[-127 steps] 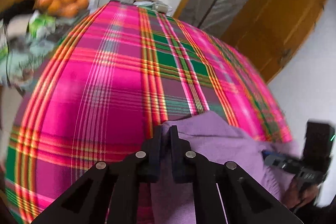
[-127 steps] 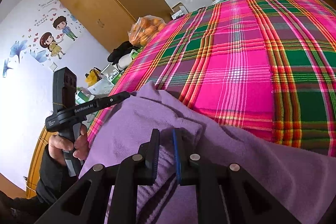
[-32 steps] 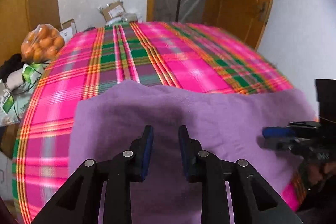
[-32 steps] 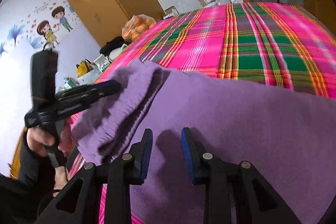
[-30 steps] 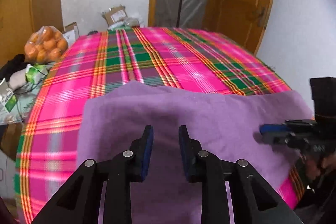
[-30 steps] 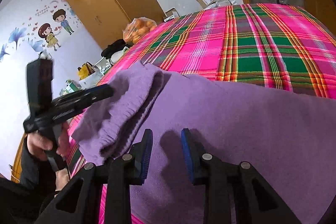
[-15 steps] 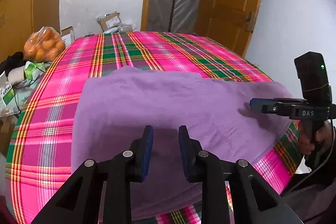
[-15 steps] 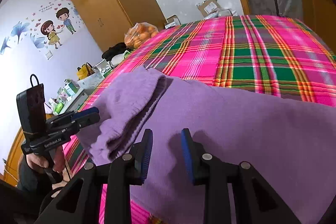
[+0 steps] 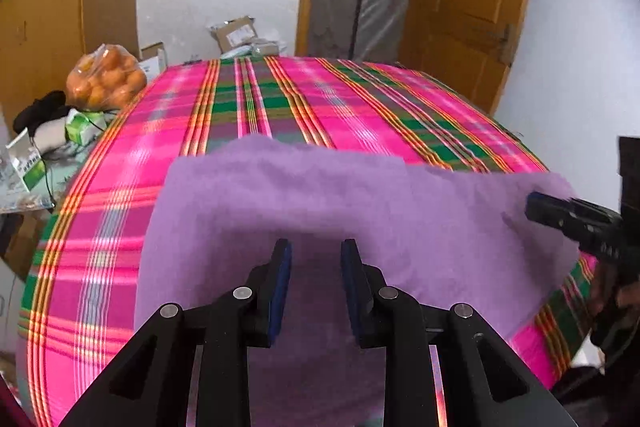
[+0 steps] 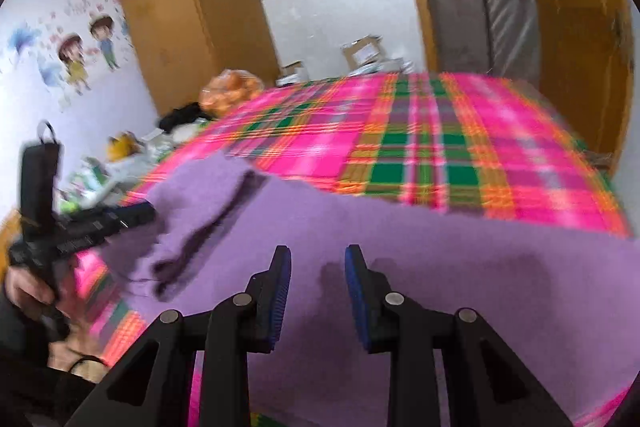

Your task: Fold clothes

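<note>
Purple sweater (image 9: 320, 211) lies spread flat on the plaid bed (image 9: 304, 99), near its front edge — a soft, fleecy knit, light and limp by the look of it, likely to sag and drag rather than slip; I judge a hem, cuff or shoulder edge the best place to pinch. In the left wrist view, the left tongs (image 9: 315, 255) hang level just above the cloth, parted and empty; the right tongs reach in at 3 o'clock. In the right wrist view, the right tongs (image 10: 316, 263) are likewise parted and empty over the body, and a sleeve (image 10: 200, 207) lies folded across it at 10 o'clock, beside the left tongs — blurred.
</note>
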